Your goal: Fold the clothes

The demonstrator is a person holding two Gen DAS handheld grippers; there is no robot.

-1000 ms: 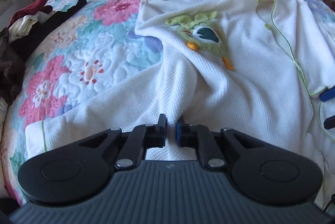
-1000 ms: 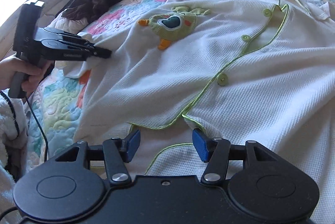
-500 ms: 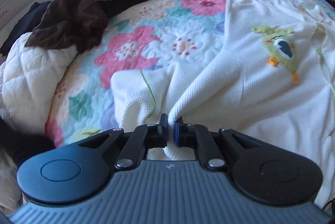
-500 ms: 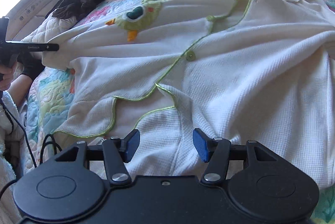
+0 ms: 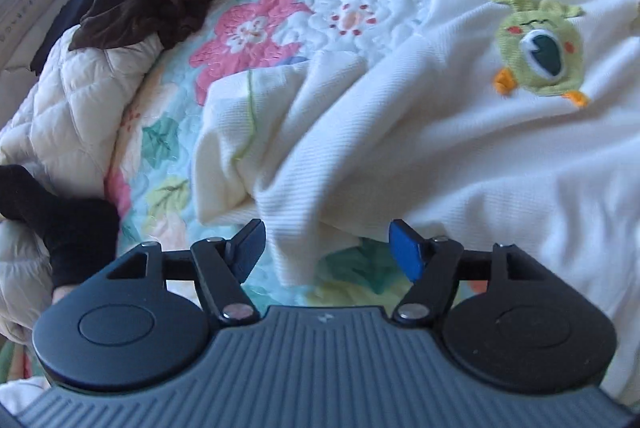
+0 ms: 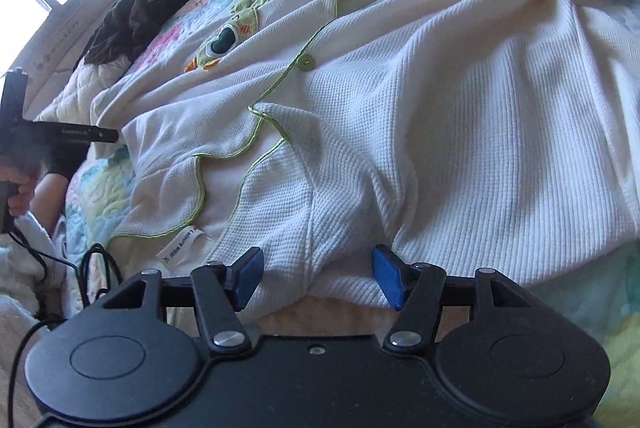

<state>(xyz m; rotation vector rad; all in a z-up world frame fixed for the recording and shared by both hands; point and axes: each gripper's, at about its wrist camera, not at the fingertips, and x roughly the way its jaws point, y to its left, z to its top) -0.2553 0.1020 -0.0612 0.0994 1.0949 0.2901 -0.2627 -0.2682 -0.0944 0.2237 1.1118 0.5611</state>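
White pajama top (image 5: pixel 460 156) hem between opening left gripper (image 5: pixel 326 248)

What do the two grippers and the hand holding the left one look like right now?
Both the left gripper and right gripper are black with round side discs, silver pivot screws and blue pads. The left has a ribbed grey body. A black cable trails by the hand, which wears a black cuff.

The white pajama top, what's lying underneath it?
The white pajama top lies spread on a floral quilt, which shows around its edges. Whatever is beneath its middle is covered, so only quilt can be confirmed.
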